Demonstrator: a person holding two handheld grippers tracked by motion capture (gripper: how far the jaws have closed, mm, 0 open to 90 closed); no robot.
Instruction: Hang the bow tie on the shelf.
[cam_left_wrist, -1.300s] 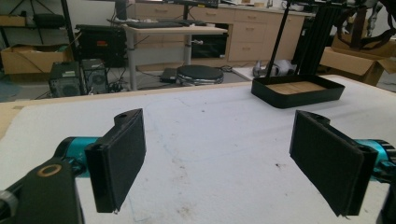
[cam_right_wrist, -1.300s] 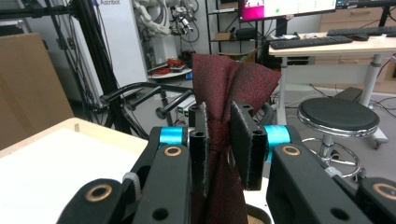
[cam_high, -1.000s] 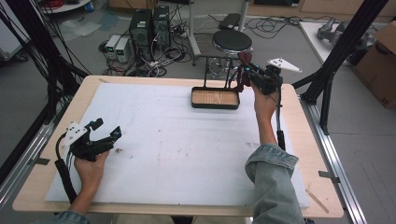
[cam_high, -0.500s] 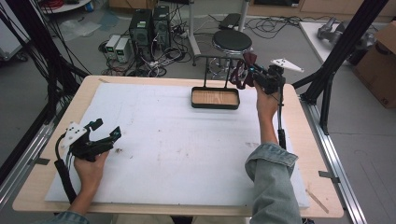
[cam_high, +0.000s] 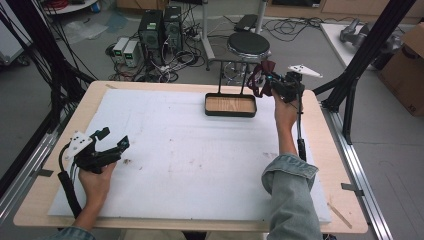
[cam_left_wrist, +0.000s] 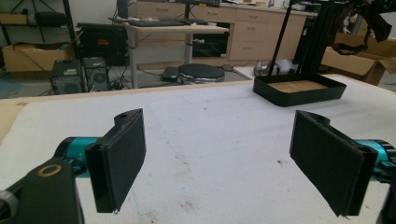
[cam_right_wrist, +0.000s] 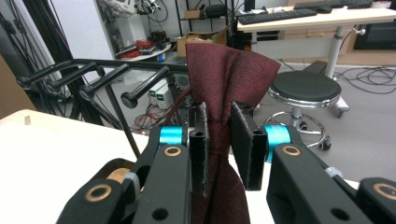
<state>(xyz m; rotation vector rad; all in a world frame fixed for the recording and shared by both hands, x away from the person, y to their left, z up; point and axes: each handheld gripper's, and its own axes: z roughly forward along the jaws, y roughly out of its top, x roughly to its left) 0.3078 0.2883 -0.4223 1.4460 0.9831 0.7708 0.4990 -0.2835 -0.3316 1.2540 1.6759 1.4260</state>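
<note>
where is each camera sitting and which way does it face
High view: above the person's side, facing forward and down on the table; both forearms, left gripper, right gripper.
Left gripper view: low over the table, past its open jaws to the tray.
Right gripper view: raised, jaws shut on dark red cloth.
Shared: tray, stool.

A dark maroon woven cloth (cam_right_wrist: 224, 88), plain and unpatterned, sits between the black pads of the right claw (cam_right_wrist: 223, 142), whose barrels are teal. The left claw (cam_left_wrist: 224, 163) is black with teal too. The pale wooden worktop (cam_high: 330, 145) carries a white foam mat (cam_high: 200, 155) with brown specks. The shallow rectangular tray (cam_high: 230, 105) is black with a light wood-grain floor.
</note>
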